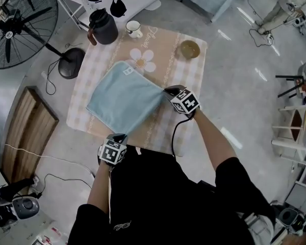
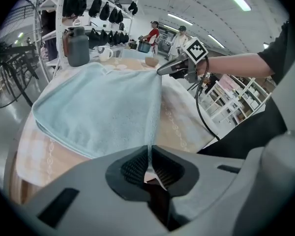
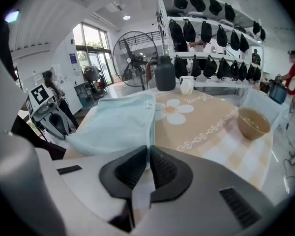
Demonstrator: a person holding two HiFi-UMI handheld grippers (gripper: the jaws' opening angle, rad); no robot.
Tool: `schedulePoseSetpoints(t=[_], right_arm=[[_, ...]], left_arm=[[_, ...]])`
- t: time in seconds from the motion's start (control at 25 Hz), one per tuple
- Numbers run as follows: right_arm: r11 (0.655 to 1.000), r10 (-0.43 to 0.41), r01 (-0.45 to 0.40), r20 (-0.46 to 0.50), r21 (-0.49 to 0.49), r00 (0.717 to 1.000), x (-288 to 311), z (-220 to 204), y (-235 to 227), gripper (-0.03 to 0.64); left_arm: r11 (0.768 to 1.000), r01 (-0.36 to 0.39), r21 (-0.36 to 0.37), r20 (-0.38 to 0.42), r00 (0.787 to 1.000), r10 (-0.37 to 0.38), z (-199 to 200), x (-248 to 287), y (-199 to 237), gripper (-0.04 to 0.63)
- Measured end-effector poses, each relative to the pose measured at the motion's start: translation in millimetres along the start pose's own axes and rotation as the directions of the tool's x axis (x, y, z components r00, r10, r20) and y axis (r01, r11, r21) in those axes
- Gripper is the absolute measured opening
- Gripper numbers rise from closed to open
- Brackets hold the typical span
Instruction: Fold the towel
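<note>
Both grippers were pressed together on one edge of the light blue terry towel (image 1: 123, 98), one at each end of it. The left gripper (image 2: 150, 151) pinched the corner nearest the person, and a thin fold of cloth rose out from between its ribbed black pads. The right gripper (image 3: 148, 150) pinched the other corner of that edge in the same way. Gripping two corners rather than the middle held the edge stretched straight between them. That looked meant to let the cloth travel over as one flat sheet instead of bunching.

From the pinched edge the towel sloped away ahead of both grippers and down onto the low table under a beige checked cloth with a white daisy print (image 1: 191, 75). Its far part lay flat there, with a small white label at the far corner. In the left gripper view its left rim seemed doubled. One fold was therefore probably done, and the lifted edge looked ready for the next, toward the opposite side.

The dark grey lidded jug (image 1: 103, 27) and the white mug (image 1: 133, 28) stood well beyond both grippers, past the towel's far edge. The round tan bowl (image 1: 189, 49) sat ahead of the right gripper and off to its right. All three were apart from the towel, so probably clear of a fold's path.
</note>
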State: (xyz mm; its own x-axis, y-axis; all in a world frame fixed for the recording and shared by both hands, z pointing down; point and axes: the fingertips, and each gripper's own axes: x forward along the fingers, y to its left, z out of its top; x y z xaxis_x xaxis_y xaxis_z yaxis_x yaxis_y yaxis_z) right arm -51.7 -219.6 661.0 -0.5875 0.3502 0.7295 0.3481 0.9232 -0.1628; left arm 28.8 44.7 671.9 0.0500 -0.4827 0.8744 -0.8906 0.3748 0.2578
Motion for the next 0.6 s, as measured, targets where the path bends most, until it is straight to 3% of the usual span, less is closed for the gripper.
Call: schedulePoseSetpoints(t=[0.4, 0.6], right_arm=[[0.999, -0.046, 0.046, 0.012, 0.024, 0.999, 10.7, 62.2, -2.4, 0.021], [0.995, -0.058, 0.057, 0.01, 0.078, 0.998, 23.3, 102.6, 1.7, 0.021]], left_arm=[[0.996, -0.002, -0.091, 0.117, 0.993, 0.013, 24.0, -40.3, 57.1, 0.029], [0.995, 0.022, -0.097, 0.152, 0.988, -0.007, 32.2, -56.5, 95.1, 0.029]])
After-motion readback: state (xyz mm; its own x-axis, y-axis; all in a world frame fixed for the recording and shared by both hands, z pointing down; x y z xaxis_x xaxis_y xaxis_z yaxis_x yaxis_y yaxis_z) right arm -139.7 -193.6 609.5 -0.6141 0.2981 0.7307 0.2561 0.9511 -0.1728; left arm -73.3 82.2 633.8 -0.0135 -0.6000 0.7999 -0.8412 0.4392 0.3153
